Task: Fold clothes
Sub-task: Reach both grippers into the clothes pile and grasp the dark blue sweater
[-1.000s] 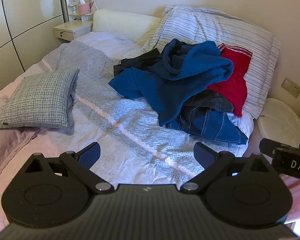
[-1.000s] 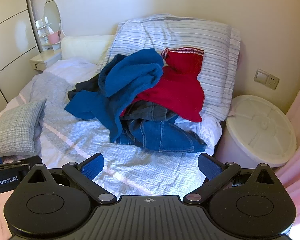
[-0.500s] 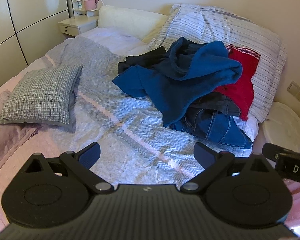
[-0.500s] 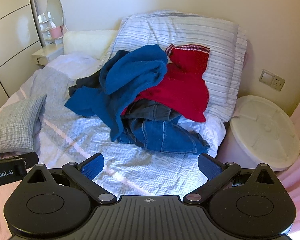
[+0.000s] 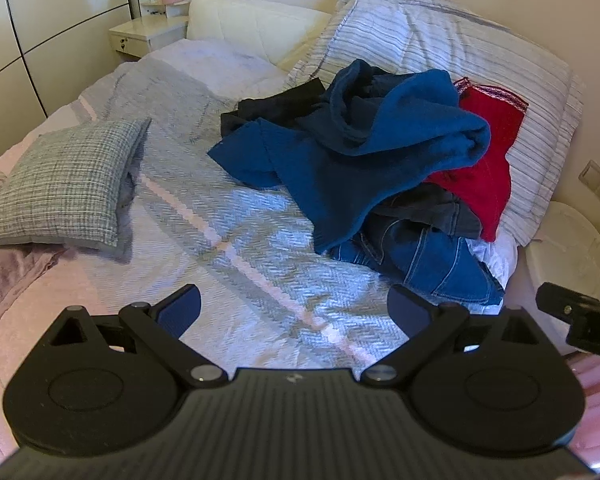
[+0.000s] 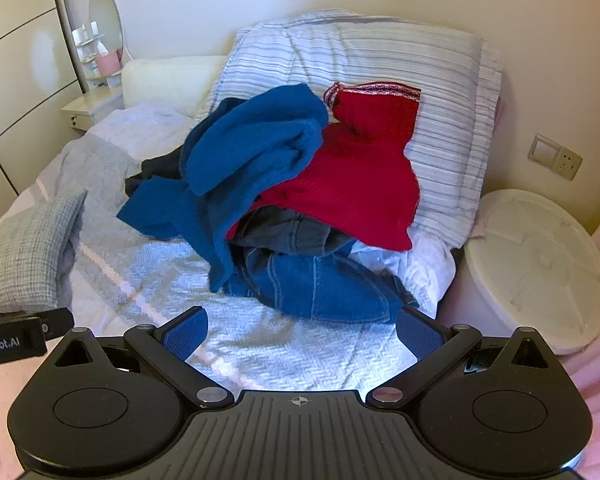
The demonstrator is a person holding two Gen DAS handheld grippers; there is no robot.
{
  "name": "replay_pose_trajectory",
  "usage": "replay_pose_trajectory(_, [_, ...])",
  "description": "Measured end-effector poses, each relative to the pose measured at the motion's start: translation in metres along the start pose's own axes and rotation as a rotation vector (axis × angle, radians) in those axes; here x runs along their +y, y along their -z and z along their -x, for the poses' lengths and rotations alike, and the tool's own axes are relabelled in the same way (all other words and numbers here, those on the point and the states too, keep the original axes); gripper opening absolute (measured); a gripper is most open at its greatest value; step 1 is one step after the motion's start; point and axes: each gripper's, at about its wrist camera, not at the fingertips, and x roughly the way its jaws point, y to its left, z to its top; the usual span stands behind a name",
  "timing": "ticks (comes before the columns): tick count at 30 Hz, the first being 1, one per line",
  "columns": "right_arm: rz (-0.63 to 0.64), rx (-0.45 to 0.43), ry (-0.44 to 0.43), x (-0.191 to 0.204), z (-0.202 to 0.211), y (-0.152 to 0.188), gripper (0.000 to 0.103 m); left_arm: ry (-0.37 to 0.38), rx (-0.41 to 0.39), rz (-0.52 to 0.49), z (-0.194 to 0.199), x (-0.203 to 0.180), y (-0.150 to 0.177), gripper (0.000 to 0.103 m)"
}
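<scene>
Your left claw point(image 5: 294, 308) and right claw point(image 6: 300, 328) both sit closer to clothes pile point(image 5: 380, 160) than a second ago; pile looms larger; right claw's view shifts leftward.

A heap of clothes point(image 5: 380, 168) lies on the bed point(image 5: 236, 240), right of the frame's centre, leaning back against a big pillow point(image 5: 440, 52) at the upper right. Within the heap, a sweater point(image 6: 352, 184) sits at the right, jeans point(image 6: 316, 284) at the bottom front. A small cushion point(image 5: 64, 184) lies at the left edge. A nightstand point(image 5: 148, 36) stands at the upper left, behind the bed. A round tub point(image 6: 536, 264) stands right of the bed.
</scene>
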Motion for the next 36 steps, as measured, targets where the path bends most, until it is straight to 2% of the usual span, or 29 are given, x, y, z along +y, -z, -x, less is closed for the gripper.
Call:
replay_pose_trajectory(18, [0.017, 0.015, -0.054, -0.030, -0.080, -0.069, 0.103, 0.018, 0.056, 0.055, -0.083, -0.027, -0.069, 0.096])
replay_pose_trajectory(27, [0.031, -0.010, -0.093, -0.034, -0.119, -0.109, 0.103, 0.010, 0.060, 0.114, -0.120, -0.027, -0.105, 0.096])
replay_pose_trajectory(36, [0.009, -0.016, -0.152, -0.042, -0.159, -0.143, 0.099, 0.040, 0.103, 0.201, -0.168, -0.023, -0.133, 0.089])
